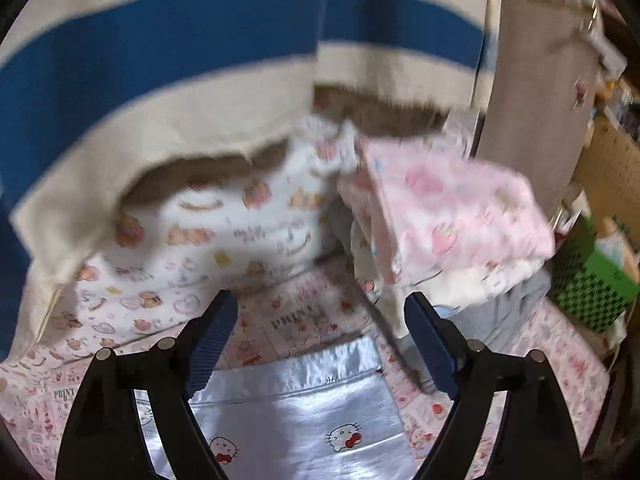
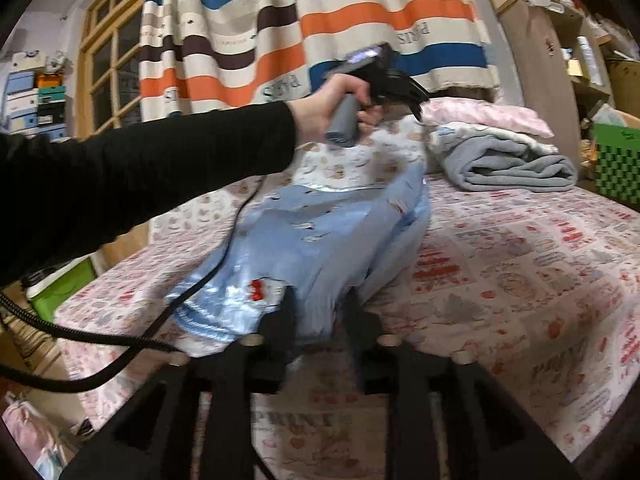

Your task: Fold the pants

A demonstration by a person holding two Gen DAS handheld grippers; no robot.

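Observation:
The pants are shiny light-blue satin with cartoon cat prints. In the left wrist view a flat part of the pants [image 1: 304, 412] lies on the bed under my left gripper [image 1: 320, 320], which is open and empty above it. In the right wrist view the pants [image 2: 320, 240] are lifted in a bunched ridge. My right gripper [image 2: 320, 312] is shut on the near end of the pants. The left gripper also shows in the right wrist view [image 2: 416, 98], held in a hand over the far end of the pants.
The bed has a pink printed sheet [image 2: 520, 260]. A pillow [image 1: 208, 232] and a stack of folded blankets [image 2: 512, 160] lie at the head. A green basket [image 2: 620, 168] stands at right. A striped curtain [image 2: 320, 20] hangs behind. A black cable [image 2: 120, 344] trails left.

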